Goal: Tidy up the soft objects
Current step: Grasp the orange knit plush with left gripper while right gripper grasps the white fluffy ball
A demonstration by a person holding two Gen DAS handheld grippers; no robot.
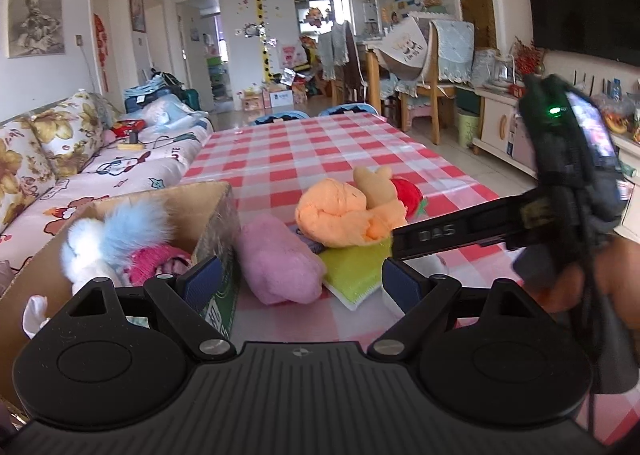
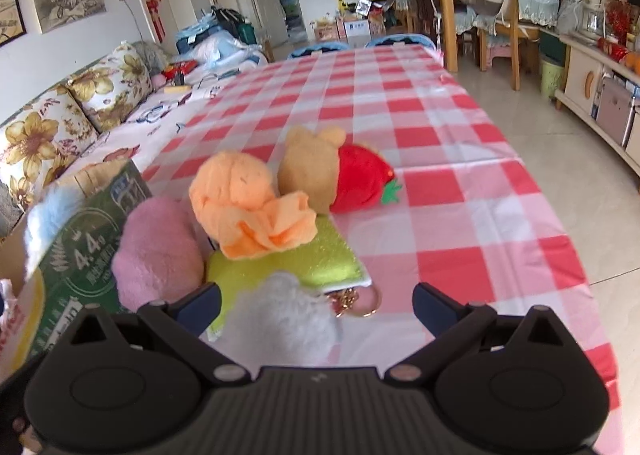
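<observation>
A cardboard box [image 1: 218, 223] [image 2: 80, 251] stands at the left on the checked table and holds a blue-white fluffy toy [image 1: 112, 235] and pink knitwear [image 1: 154, 261]. Beside it lie a pink plush [image 1: 280, 259] [image 2: 158, 251], an orange cloth [image 1: 340, 217] [image 2: 248, 203], a green sponge cloth [image 1: 356, 271] [image 2: 320, 261] and a bear-strawberry plush [image 2: 336, 171] [image 1: 396, 187]. A grey pompom keychain [image 2: 284, 323] lies between the open fingers of my right gripper [image 2: 316, 305]. My left gripper [image 1: 300, 279] is open and empty, over the box's edge and the pink plush.
The red-and-white checked tablecloth [image 2: 420, 135] stretches ahead. A floral sofa [image 1: 60, 159] runs along the left. The right gripper's body [image 1: 560, 191] crosses the left wrist view at right. Chairs, a dining table and cabinets stand beyond on the right.
</observation>
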